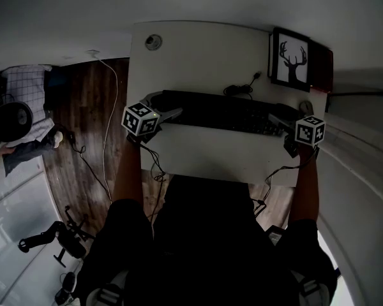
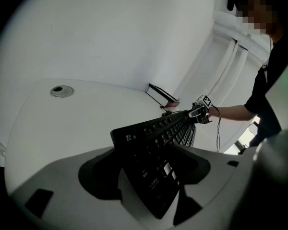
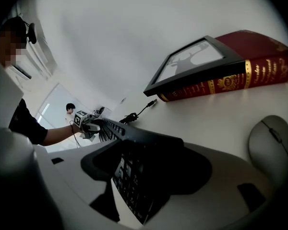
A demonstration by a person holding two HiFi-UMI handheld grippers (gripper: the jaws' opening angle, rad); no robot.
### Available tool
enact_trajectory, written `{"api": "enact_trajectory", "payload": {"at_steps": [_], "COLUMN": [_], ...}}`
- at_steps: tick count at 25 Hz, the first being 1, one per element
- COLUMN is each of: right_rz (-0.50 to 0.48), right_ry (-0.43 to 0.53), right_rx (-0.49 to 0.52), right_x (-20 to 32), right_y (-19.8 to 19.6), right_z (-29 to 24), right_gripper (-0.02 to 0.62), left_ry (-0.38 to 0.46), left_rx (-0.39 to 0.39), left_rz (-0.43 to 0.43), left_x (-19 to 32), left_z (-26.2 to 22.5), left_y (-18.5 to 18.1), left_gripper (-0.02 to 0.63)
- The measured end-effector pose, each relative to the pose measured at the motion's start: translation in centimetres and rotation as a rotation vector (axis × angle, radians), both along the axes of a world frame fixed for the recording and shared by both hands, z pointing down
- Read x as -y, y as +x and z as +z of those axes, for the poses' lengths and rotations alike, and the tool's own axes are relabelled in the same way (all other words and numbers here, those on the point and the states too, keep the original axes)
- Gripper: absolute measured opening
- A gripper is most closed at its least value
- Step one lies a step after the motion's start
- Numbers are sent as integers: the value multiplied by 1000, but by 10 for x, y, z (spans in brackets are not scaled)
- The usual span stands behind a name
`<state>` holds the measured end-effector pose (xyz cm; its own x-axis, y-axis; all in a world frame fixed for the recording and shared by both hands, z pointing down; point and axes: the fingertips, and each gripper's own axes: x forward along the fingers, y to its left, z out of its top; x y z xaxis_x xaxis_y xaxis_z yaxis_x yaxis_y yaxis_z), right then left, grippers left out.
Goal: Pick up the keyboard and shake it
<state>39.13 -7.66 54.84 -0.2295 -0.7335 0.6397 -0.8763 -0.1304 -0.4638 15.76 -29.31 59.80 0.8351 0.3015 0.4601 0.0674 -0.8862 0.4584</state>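
landmark: framed deer print (image 1: 290,59), at the desk's (image 1: 198,50) back right corner; every place below is given off it.
left gripper (image 1: 171,114): far left of the print and nearer me. Jaws spread, the keyboard's left end stands between them, and the pads don't look to be pressing it.
keyboard (image 1: 223,112): flat on the desk by my read, just in front of the print and running off to its left. Long axis left-right, from one gripper to the other.
right gripper (image 1: 282,118): straight in front of the print, nearer me. Jaws spread too, the keyboard's right end in the gap, no pinch that I can see.
mouse (image 3: 273,145): in front of the print, just right of my right gripper. Stay off it.
key relation: each end of the long axis sits inside a jaw gap; neither hand is nearer, both are at it.
next, my call: close both on the short ends together, lift level, then shake. One side clamping first would pivot the board toward the print.
risk: cable (image 1: 239,89) coiled left of the print, behind the keyboard; may tug on the lift.
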Motion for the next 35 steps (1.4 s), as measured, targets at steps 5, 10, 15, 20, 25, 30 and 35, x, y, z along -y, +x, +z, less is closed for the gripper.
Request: {"api": "enact_trajectory", "payload": {"at_steps": [5, 10, 15, 20, 25, 30, 35], "right_rz": [33, 102, 160, 234, 333, 325, 344], "right_ry": [35, 43, 51, 52, 84, 56, 50], "right_rx": [-93, -151, -211, -292, -378, -455, -567], "right_x": [0, -4, -7, -5, -11, -12, -16], "right_y": [4, 8, 12, 17, 27, 24, 23], "right_z": [-2, 0, 0, 3, -4, -2, -14], "right_gripper": [319, 336, 350, 371, 377, 377, 376], "left_ry": [25, 50, 77, 140, 146, 141, 142], "left_rx": [-16, -28, -39, -15, 8, 2, -41], "left_rz": [-74, -185, -284, -383, -408, -424, -484], "left_x": [3, 4, 6, 12, 12, 15, 18], "left_z": [0, 0, 0, 5, 7, 6, -9], "left_y": [-2, -5, -8, -9, -8, -9, -20], "left_gripper": [305, 307, 313, 314, 315, 316, 307]}}
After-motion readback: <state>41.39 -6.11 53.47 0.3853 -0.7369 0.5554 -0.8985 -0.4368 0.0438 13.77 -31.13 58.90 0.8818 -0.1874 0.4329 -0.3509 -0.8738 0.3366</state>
